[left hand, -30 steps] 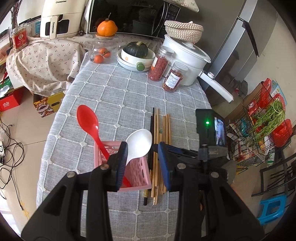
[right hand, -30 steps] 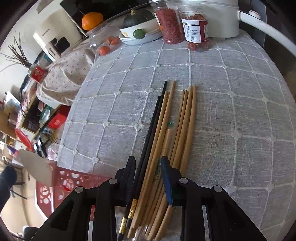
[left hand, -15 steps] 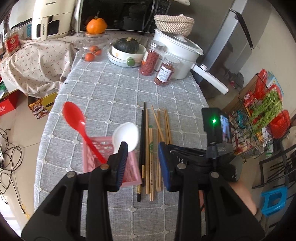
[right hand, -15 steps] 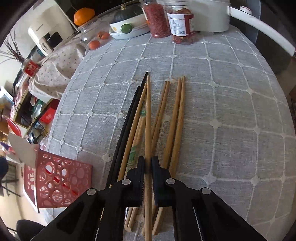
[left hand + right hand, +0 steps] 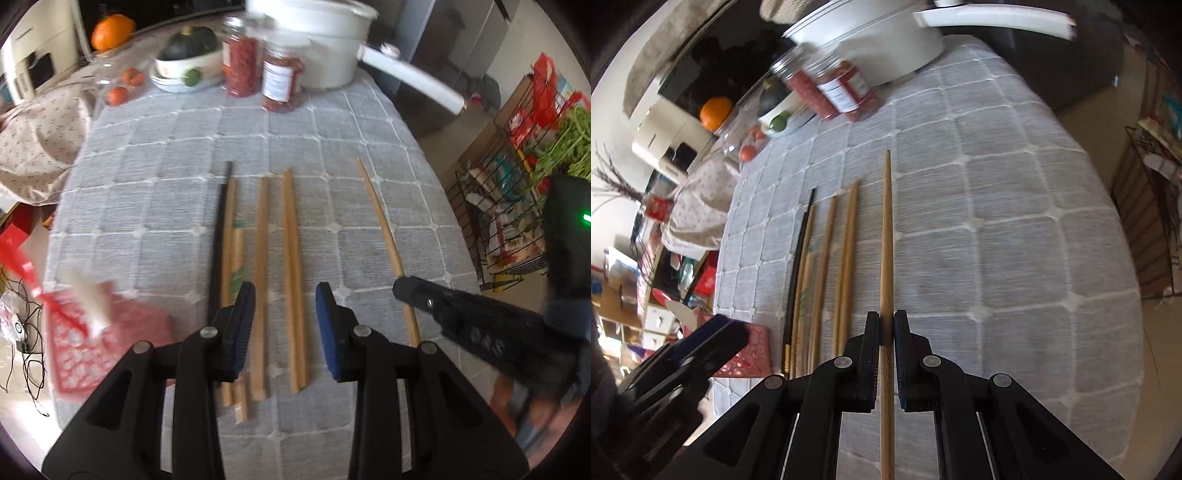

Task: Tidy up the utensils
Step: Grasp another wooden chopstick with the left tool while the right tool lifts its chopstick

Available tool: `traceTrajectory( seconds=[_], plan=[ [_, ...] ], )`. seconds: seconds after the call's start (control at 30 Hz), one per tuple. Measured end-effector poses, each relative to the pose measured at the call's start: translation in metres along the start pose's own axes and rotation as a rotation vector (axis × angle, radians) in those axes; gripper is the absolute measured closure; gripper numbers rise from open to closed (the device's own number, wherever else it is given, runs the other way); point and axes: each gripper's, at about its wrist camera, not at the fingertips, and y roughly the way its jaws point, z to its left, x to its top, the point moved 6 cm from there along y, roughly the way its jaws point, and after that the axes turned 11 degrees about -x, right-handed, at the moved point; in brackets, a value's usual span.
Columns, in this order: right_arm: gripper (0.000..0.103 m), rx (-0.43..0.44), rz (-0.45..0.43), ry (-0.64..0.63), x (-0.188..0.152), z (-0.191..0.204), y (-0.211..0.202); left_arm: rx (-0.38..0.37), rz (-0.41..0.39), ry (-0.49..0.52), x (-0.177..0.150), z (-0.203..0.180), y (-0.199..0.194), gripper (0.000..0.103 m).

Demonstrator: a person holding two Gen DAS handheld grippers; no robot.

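My right gripper (image 5: 885, 332) is clamped on one wooden chopstick (image 5: 886, 236), held clear of the other chopsticks (image 5: 288, 266) lying on the tablecloth (image 5: 166, 206). My left gripper (image 5: 284, 317) hangs open above them. Best to carry it level (it points straight ahead) toward the pink basket (image 5: 88, 343), tip-first.

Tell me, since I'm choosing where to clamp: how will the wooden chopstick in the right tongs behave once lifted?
The wooden chopstick looks thin, straight and rigid, so it probably won't droop. The right tongs clamp it near one end, leaving most of it sticking out forward, so it may pivot. It's slender, likely light, and could roll if dropped.
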Motion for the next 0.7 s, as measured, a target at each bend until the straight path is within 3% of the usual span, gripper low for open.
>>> traceTrajectory(
  seconds=[0.13,0.23,0.6,0.63,0.7],
  plan=[
    [0.095,0.018,0.008,0.054,0.000,-0.021,-0.009,0.052,0.050,-0.006,0.010,-0.006,0.041,0.069],
    [0.095,0.043,-0.005,0.088,0.001,-0.032,-0.020,0.025,0.073,-0.055,0.012,-0.001,0.060,0.073],
    [0.095,0.127,-0.024,0.088,0.010,-0.032,-0.031,0.109,0.056,0.029,0.027,-0.004,0.085,0.074],
    [0.095,0.132,-0.024,0.084,0.011,-0.032,-0.031,0.128,0.063,0.039,0.028,-0.005,0.086,0.076],
    [0.095,0.140,-0.023,0.079,0.013,-0.029,-0.030,0.143,0.079,0.048,0.029,-0.006,0.086,0.090]
  ],
)
